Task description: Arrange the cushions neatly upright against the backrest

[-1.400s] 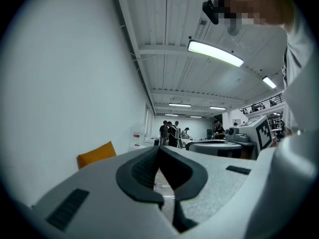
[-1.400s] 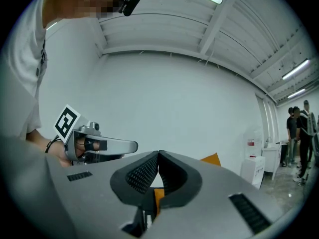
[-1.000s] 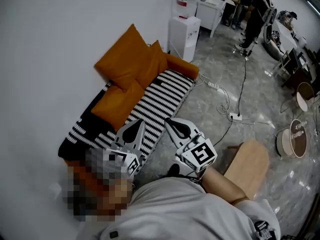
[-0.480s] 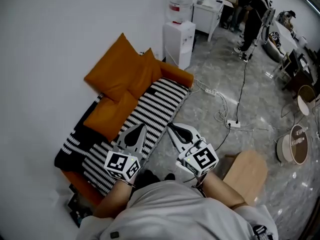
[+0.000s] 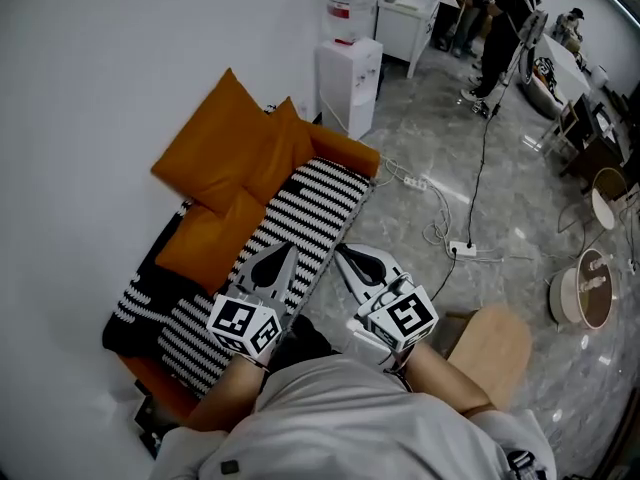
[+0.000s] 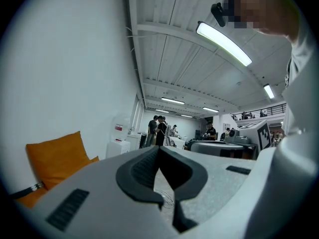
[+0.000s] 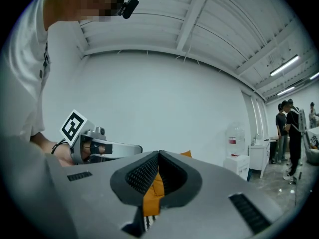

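Both my tongs are closed with nothing in them, the left gripper (image 5: 272,264) and right gripper (image 5: 362,262) side by side at the striped sofa's (image 5: 318,200) front edge. At eleven o'clock a large orange cushion (image 5: 210,133) and a second cushion (image 5: 290,143) stand propped and overlapping. A third cushion (image 5: 208,238) lies flat at ten o'clock.
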`<state>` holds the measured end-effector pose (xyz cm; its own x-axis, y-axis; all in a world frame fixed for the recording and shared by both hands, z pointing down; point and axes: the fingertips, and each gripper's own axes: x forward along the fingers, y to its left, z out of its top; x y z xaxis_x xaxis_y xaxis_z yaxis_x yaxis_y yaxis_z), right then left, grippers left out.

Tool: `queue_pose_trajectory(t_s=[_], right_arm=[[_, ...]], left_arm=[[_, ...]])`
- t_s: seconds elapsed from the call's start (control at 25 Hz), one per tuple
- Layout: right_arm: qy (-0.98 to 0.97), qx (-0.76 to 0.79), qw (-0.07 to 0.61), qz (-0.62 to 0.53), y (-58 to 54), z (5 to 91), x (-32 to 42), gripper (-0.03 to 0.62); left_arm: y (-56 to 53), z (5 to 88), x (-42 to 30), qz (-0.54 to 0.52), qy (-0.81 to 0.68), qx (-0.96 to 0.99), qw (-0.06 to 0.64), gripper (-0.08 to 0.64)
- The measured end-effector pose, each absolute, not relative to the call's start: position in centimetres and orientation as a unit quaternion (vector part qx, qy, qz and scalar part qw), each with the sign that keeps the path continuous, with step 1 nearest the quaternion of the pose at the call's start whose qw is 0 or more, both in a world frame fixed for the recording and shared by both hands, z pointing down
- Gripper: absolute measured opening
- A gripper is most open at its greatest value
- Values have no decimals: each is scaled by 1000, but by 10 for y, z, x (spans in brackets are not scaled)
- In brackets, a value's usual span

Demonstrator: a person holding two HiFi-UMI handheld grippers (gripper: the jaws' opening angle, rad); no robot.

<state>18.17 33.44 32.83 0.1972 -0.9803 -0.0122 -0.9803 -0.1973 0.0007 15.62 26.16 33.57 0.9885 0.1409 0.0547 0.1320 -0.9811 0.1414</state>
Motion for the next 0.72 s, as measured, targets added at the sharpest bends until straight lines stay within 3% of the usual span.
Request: queue_pose_trajectory(t_s=[0.72], right_arm=[[691, -723, 0, 1, 142, 327, 252, 26]], left_arm=[[83, 331, 220, 32, 18, 998, 58, 9]])
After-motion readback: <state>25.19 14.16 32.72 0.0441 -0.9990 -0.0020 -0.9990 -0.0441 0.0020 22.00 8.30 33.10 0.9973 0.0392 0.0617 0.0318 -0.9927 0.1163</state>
